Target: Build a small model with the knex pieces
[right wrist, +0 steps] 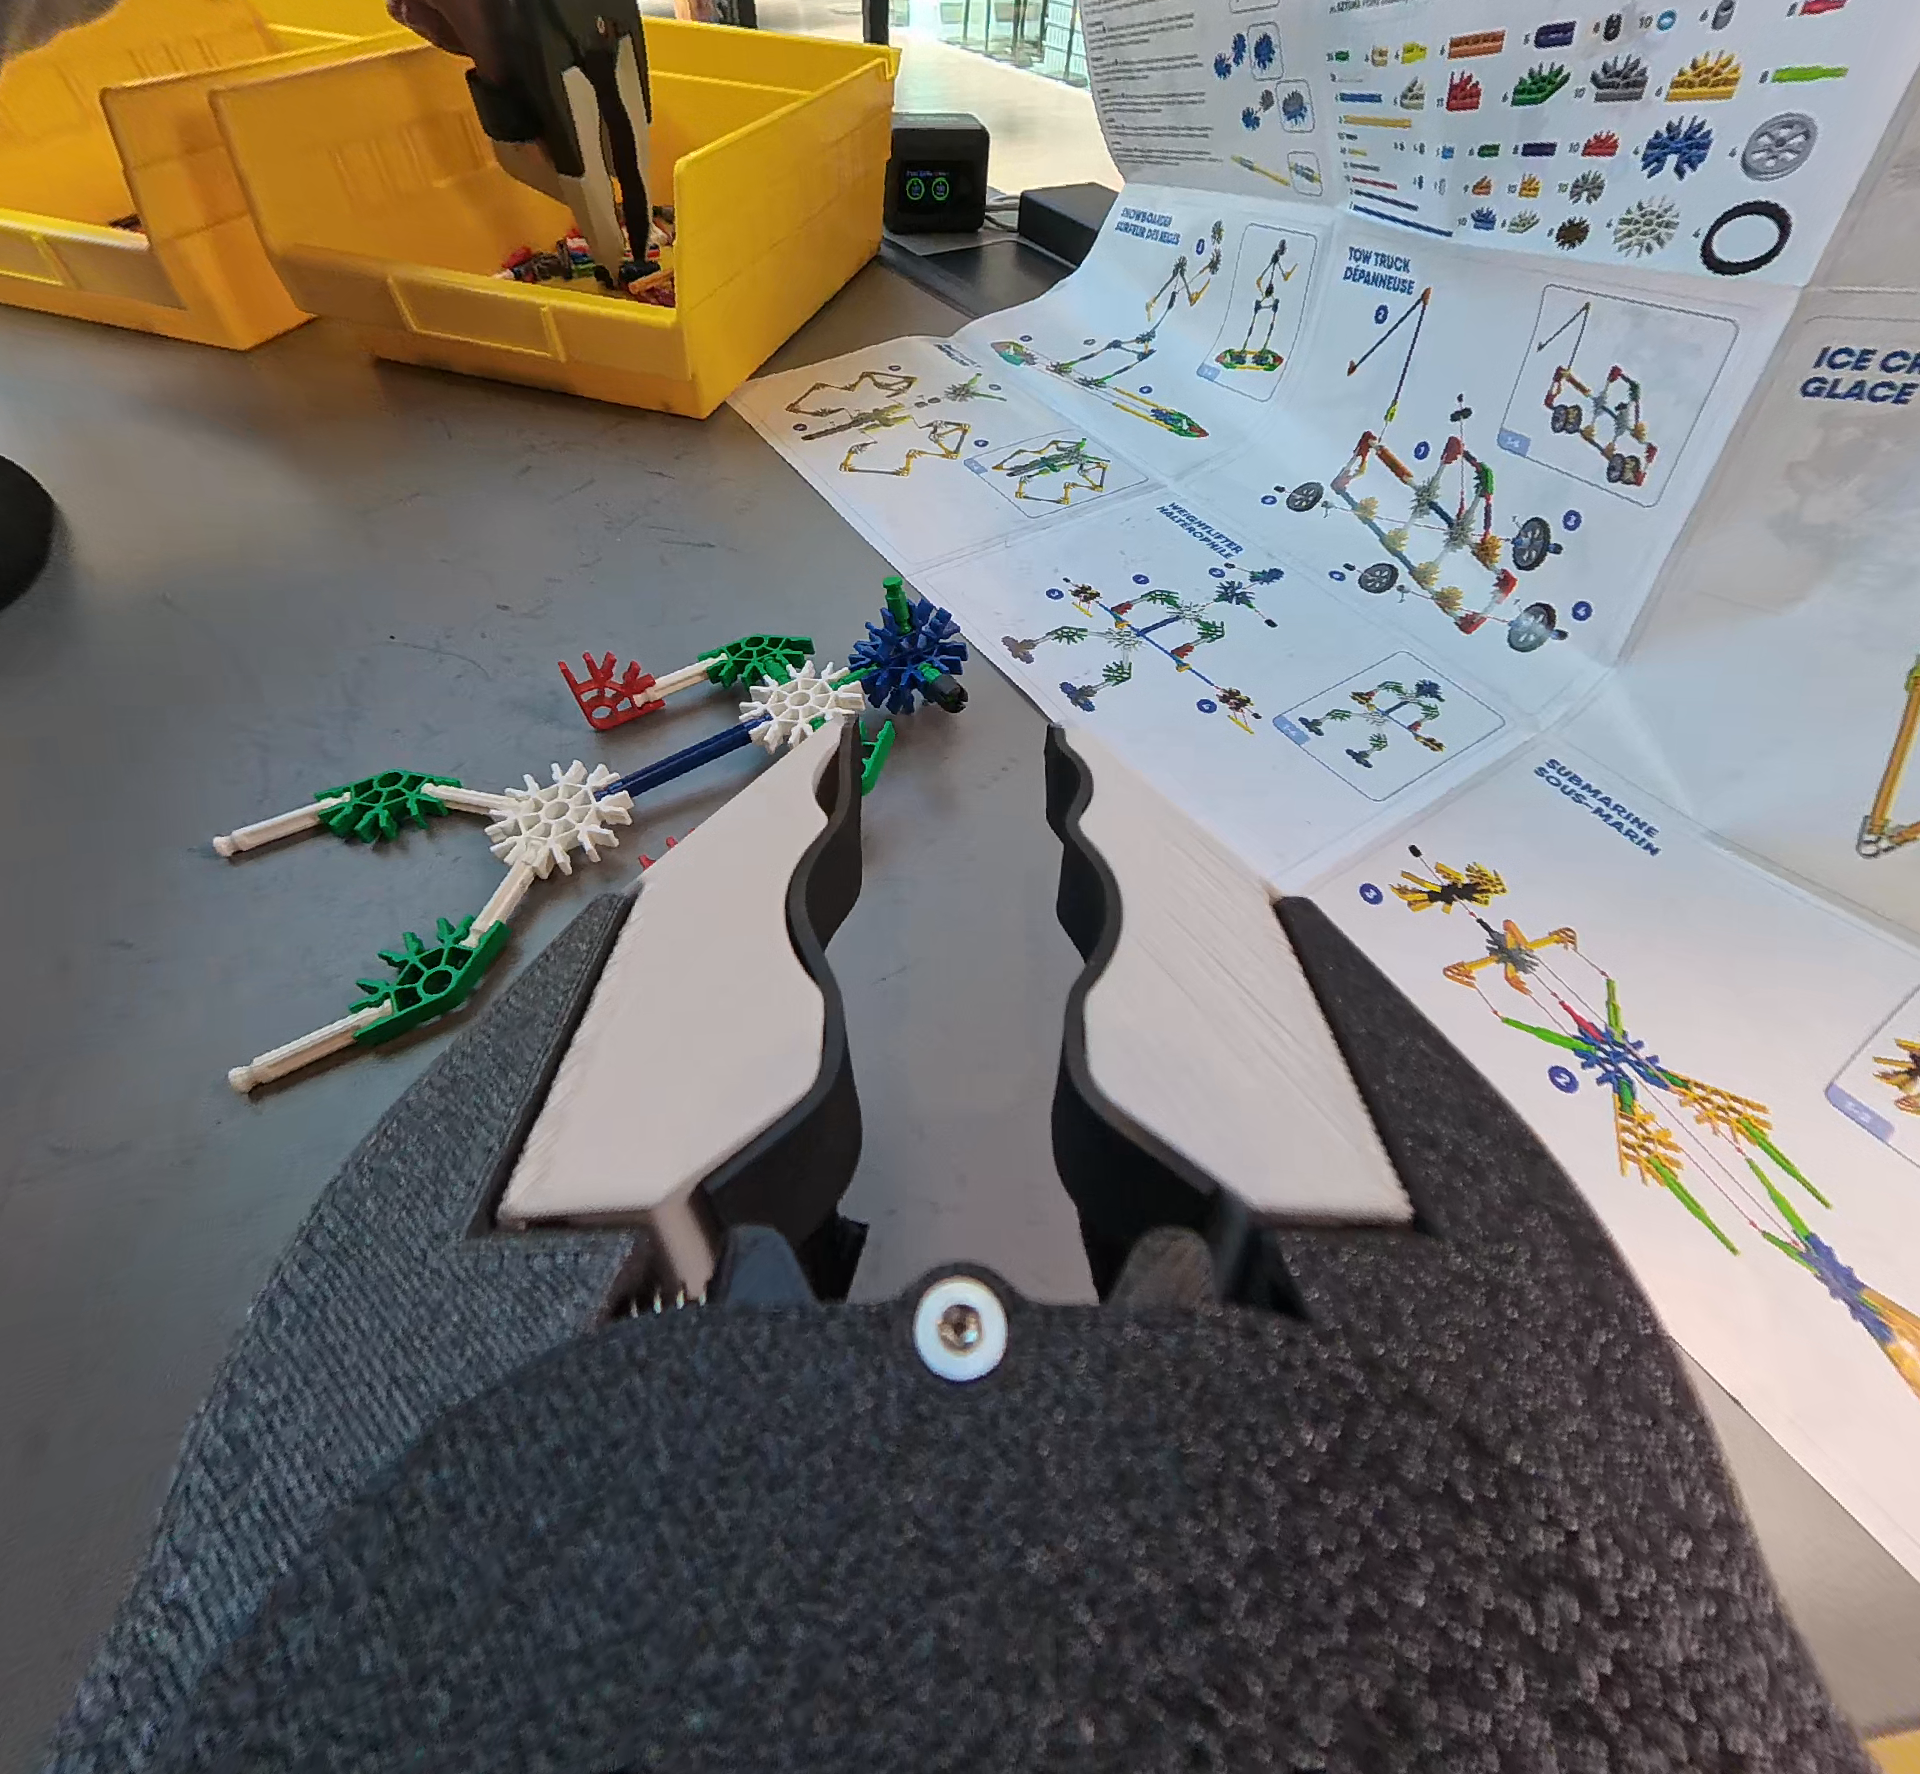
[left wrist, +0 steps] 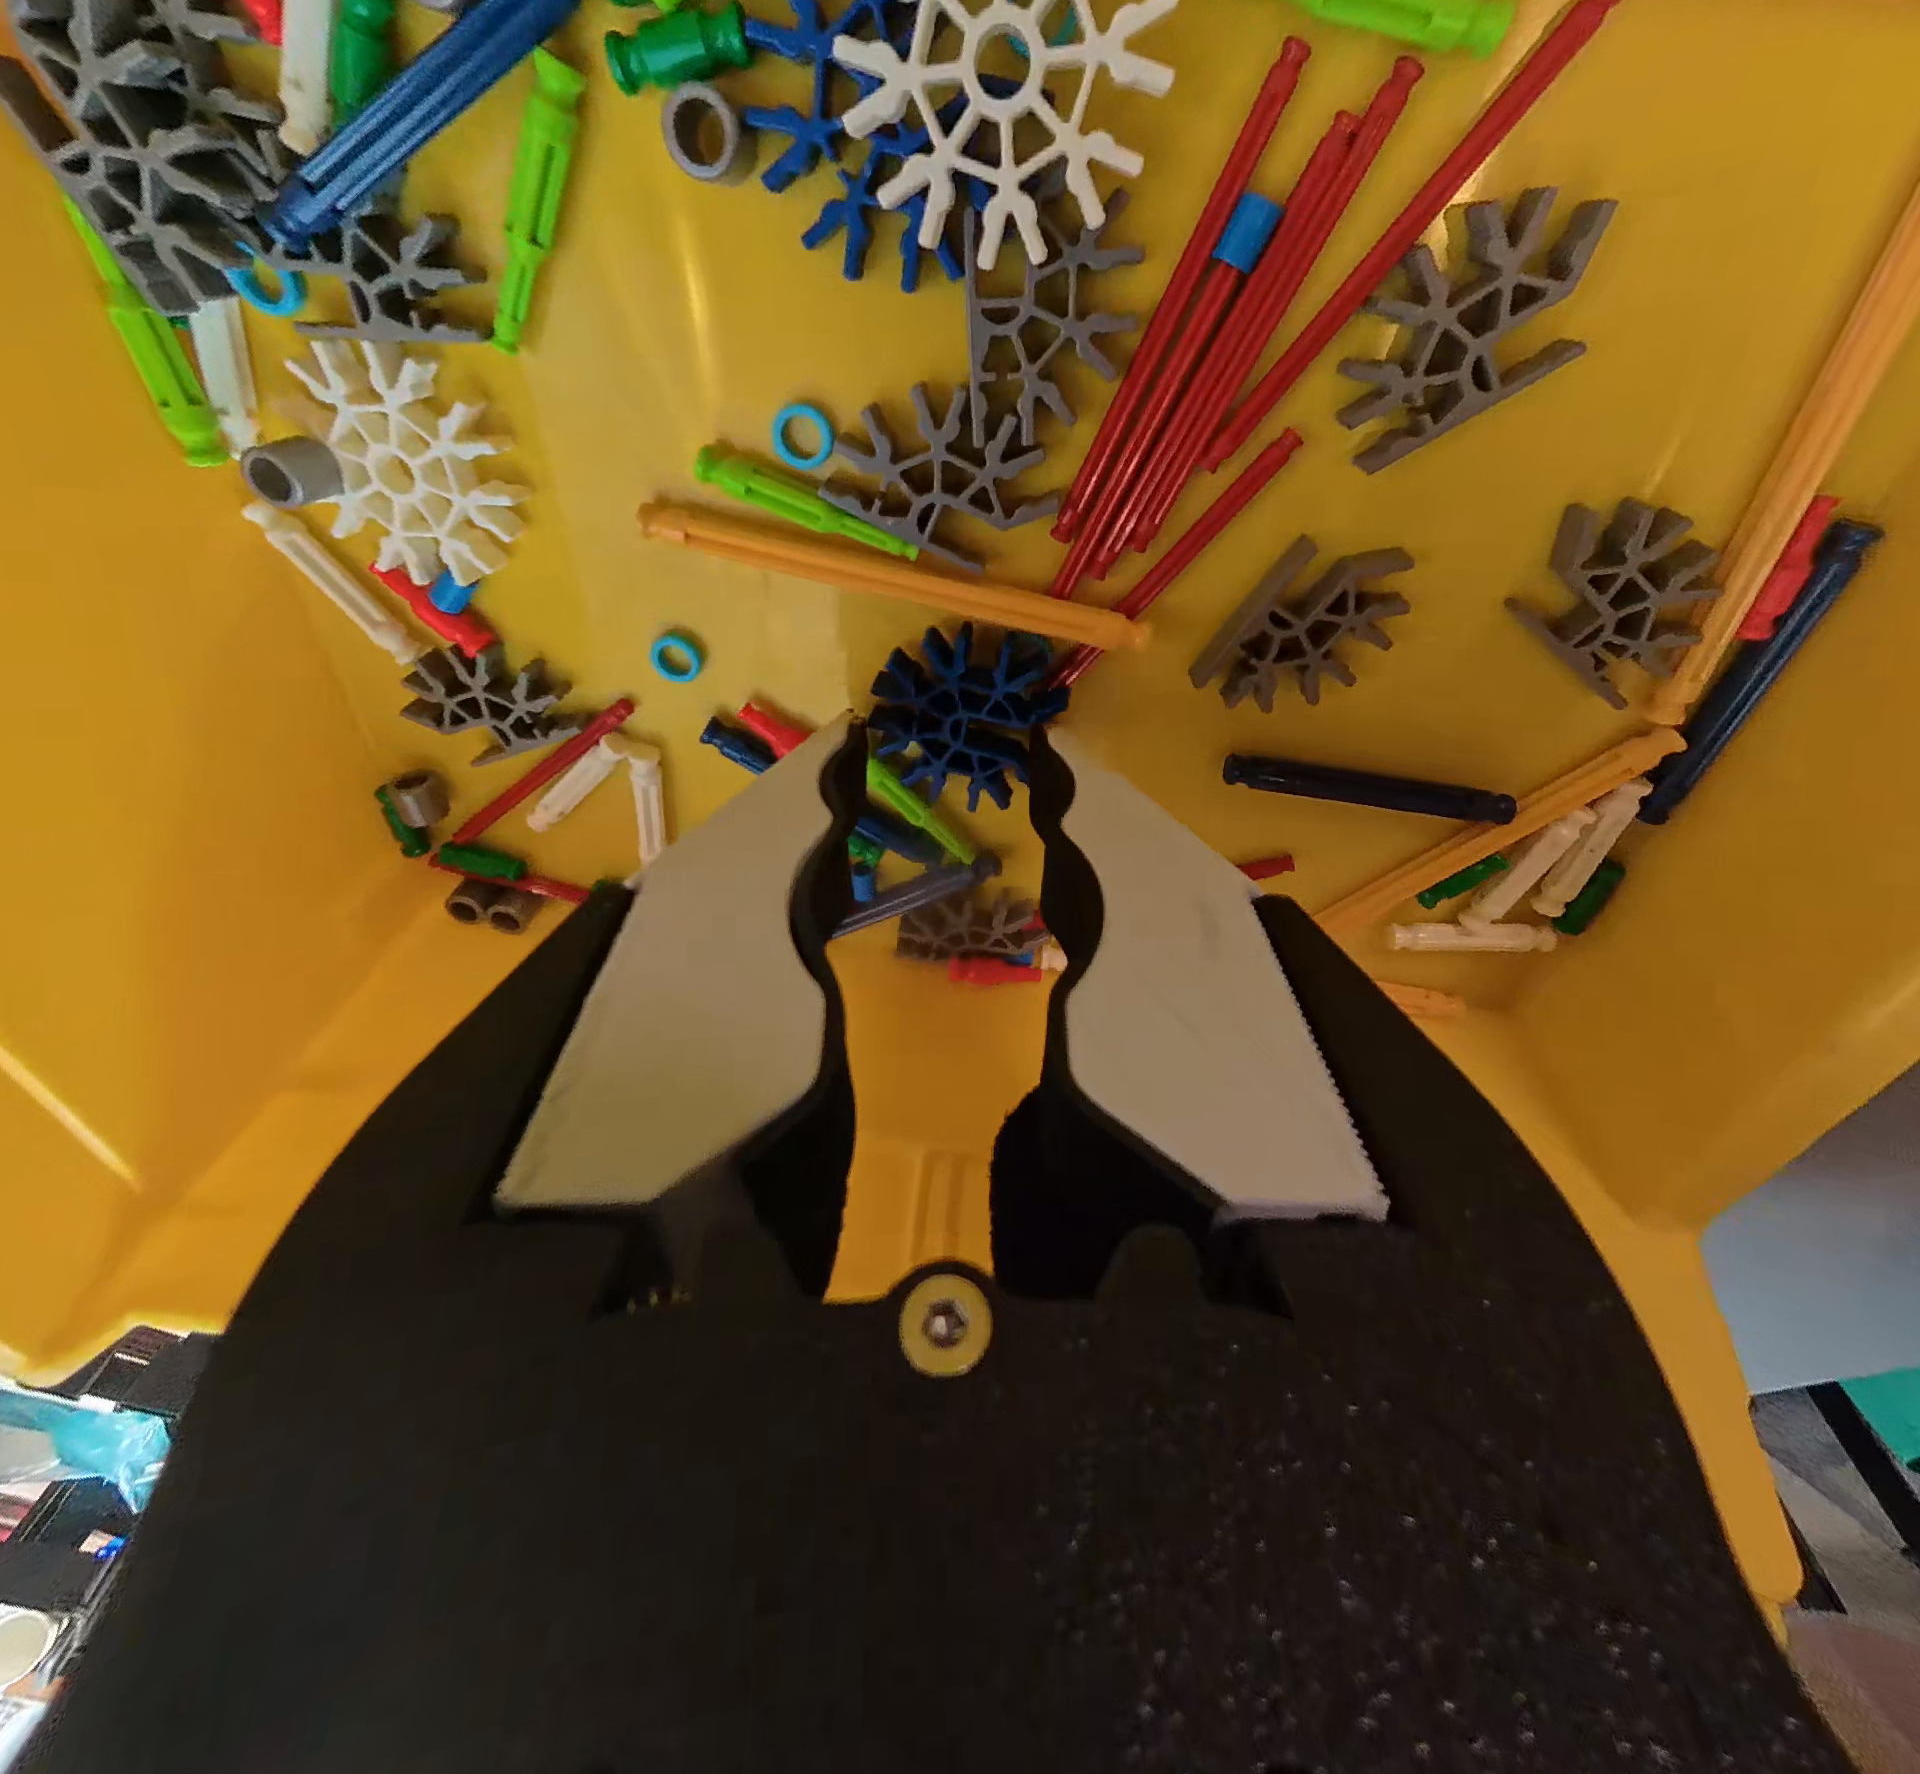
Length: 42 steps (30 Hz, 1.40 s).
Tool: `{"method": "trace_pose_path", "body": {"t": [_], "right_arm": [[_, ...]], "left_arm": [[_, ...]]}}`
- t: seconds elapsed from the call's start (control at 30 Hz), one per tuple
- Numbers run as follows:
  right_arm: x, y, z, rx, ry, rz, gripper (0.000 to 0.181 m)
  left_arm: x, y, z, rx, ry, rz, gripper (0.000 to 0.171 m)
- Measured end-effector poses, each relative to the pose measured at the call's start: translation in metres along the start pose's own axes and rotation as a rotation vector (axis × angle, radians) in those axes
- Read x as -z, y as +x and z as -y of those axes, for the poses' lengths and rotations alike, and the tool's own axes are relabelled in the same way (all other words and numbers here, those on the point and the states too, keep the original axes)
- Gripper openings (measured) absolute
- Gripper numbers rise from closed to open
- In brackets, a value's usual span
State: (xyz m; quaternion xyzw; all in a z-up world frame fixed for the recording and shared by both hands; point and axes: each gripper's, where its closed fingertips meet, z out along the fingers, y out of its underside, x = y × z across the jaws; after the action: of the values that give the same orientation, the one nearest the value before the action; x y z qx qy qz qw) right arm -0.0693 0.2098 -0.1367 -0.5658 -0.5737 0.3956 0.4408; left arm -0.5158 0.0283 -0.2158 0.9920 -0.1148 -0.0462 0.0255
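Your left tongs (left wrist: pixel 948 732) reached into the yellow bin (left wrist: pixel 260 945) of loose rods and connectors, tips clenched on a dark blue snowflake connector (left wrist: pixel 961 701). Ahead-left of your released, empty right tongs (right wrist: pixel 954 737) lay the part-built figure (right wrist: pixel 582 789), apparently unfinished

Yellow bin of loose building pieces, beside a model and a printed sheet

The bin (left wrist: pixel 125 789) holds red rods (left wrist: pixel 1195 353), grey connectors (left wrist: pixel 1465 332), a big white connector (left wrist: pixel 1003 51) and green, blue and orange sticks. On the grey table (right wrist: pixel 312 529) a second bin (right wrist: pixel 104 270) stands beside it, a small black box (right wrist: pixel 938 171) behind. A rod-and-connector model (right wrist: pixel 561 815) lies just left of the unfolded sheet (right wrist: pixel 1455 374).
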Motion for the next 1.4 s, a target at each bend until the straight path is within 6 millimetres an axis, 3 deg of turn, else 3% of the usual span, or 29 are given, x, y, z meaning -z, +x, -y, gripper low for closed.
{"method": "trace_pose_path", "body": {"t": [0.3,0.43,0.53,0.6,0.73,0.8,0.87,0.97,1.07,1.13,1.23,1.4], "right_arm": [[-0.005,-0.011,-0.006,0.083,-0.044,0.008,0.034],[-0.006,-0.014,-0.008,0.108,-0.057,0.013,0.033],[-0.007,-0.017,-0.01,0.125,-0.067,0.018,0.033],[-0.008,-0.019,-0.011,0.141,-0.076,0.02,0.033],[-0.009,-0.022,-0.013,0.175,-0.085,0.011,0.033],[-0.009,-0.022,-0.012,0.182,-0.079,0.005,0.033],[-0.008,-0.021,-0.011,0.178,-0.068,0.004,0.033],[-0.004,-0.026,-0.005,0.183,-0.024,0.047,0.036],[0.001,-0.045,0.008,0.182,0.059,0.145,0.04],[0.002,-0.063,0.014,0.152,0.083,0.226,0.041],[-0.004,-0.081,0.013,0.136,0.052,0.275,0.041],[-0.018,-0.091,0.001,0.05,-0.055,0.291,0.031]], "left_arm": [[0.011,-0.007,-0.002,-0.016,0.036,0.101,0.027],[0.049,-0.019,-0.002,0.019,0.137,0.269,0.027],[0.092,-0.01,0.009,0.025,0.278,0.38,0.027],[0.123,0.019,0.027,0.002,0.425,0.378,0.027],[0.162,0.135,0.076,-0.153,0.72,0.241,0.027],[0.164,0.209,0.102,-0.232,0.855,0.107,0.027],[0.157,0.269,0.125,-0.277,0.965,0.006,0.027],[0.136,0.329,0.157,-0.285,1.072,-0.111,0.027],[0.11,0.36,0.172,-0.315,1.073,-0.136,0.027],[0.103,0.369,0.174,-0.363,1.094,-0.075,0.027],[0.099,0.379,0.176,-0.398,1.118,-0.041,0.027],[0.107,0.383,0.178,-0.437,1.179,0.021,0.027]]}}
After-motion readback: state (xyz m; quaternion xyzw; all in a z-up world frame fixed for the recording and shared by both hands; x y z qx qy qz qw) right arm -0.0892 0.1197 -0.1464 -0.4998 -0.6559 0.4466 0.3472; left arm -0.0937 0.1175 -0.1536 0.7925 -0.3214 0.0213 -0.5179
